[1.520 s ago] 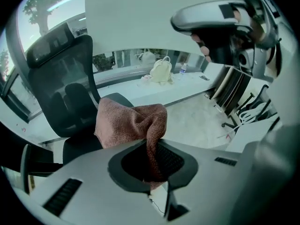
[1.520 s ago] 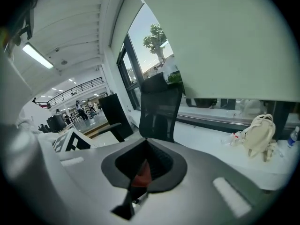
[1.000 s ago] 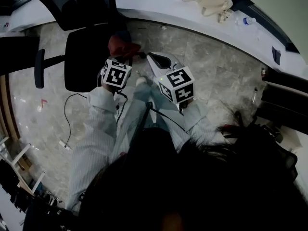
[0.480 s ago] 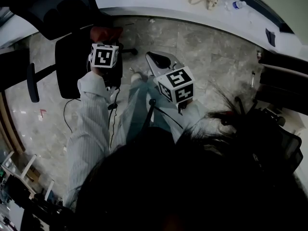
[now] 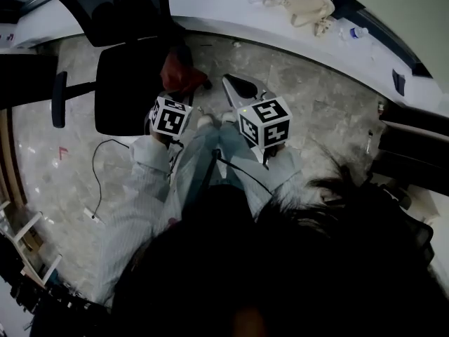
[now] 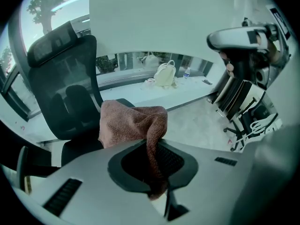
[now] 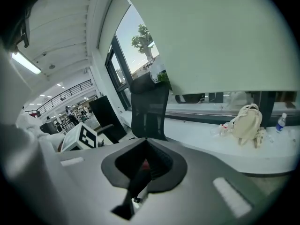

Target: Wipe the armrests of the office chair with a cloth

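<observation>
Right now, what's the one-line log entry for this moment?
left tongs: shut on cloth | right tongs: shut, empty | office chair: cloth contact unclear

Cream backpack (image 7: 246, 121) on white ledge (image 7: 197, 131), water bottle (image 7: 280, 122) nearby; floor cable (image 5: 92, 181).

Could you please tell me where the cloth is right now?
The reddish-brown cloth is pinched in the left gripper's jaws. In the head view it hangs left of centre, at the right edge of the office chair's seat.
</observation>
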